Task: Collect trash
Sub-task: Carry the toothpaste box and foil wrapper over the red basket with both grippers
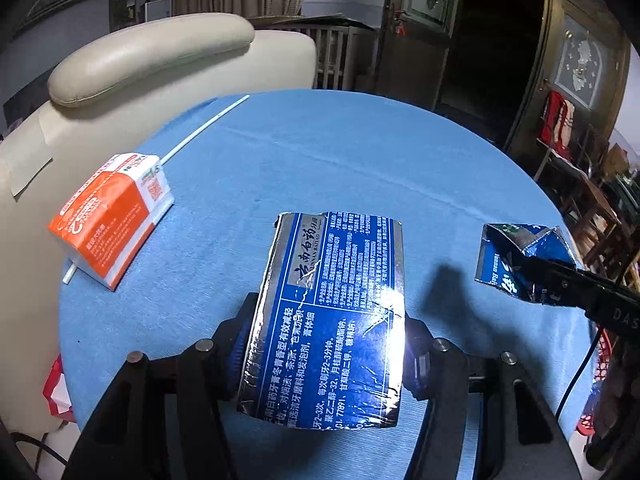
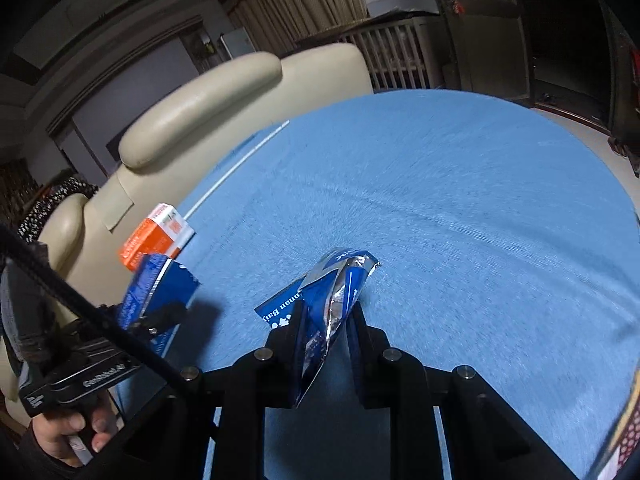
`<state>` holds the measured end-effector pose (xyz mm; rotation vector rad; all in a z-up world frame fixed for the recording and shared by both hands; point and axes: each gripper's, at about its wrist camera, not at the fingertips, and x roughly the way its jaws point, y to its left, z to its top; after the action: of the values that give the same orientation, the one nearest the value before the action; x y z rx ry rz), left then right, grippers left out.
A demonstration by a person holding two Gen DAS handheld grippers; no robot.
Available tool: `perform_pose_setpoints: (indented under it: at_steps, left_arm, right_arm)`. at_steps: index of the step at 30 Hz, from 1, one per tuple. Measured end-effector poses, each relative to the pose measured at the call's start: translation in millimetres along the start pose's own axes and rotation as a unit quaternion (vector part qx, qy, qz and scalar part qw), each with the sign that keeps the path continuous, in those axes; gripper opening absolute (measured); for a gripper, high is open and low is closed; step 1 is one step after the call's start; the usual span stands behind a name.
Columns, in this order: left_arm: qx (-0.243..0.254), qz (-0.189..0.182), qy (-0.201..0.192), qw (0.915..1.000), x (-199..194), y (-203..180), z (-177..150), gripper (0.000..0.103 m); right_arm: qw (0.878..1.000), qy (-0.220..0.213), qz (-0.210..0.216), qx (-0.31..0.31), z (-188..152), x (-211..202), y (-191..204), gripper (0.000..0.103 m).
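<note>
My left gripper [image 1: 326, 344] is shut on a flattened blue toothpaste box [image 1: 332, 312] and holds it over the round table's blue cloth [image 1: 320, 152]. My right gripper [image 2: 326, 320] is shut on a crumpled blue and silver box piece [image 2: 332, 296]; that piece also shows at the right of the left wrist view [image 1: 516, 260]. The left gripper and its blue box [image 2: 156, 292] show at the left of the right wrist view. An orange and white carton [image 1: 112, 216] lies on the cloth at the left, on a thin white stick [image 1: 204, 128]. The carton also shows in the right wrist view [image 2: 158, 236].
A cream leather armchair [image 1: 152, 52] stands close behind the table's left edge. A dark wooden doorway [image 1: 492, 40] and furniture are beyond the far right edge. A red basket [image 1: 600, 384] sits low at the right, off the table.
</note>
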<state>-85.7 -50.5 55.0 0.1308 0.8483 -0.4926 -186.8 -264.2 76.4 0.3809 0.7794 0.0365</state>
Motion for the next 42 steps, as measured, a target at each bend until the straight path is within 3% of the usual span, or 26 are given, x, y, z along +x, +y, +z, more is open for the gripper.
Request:
perform_pose_setpoints:
  at_steps: [25, 42]
  left_arm:
    - [0.082, -0.030, 0.003, 0.9961, -11.1, -86.7, -8.1, 0.062]
    - [0.156, -0.076, 0.010, 0.9848, -9.0, -159.6, -10.1, 0.062]
  right_arm:
    - [0.995, -0.053, -0.047, 0.075, -60.4, -79.0, -46.2, 0.021]
    - [0.979, -0.099, -0.096, 0.150, -92.1, -131.0, -97.9, 0.021]
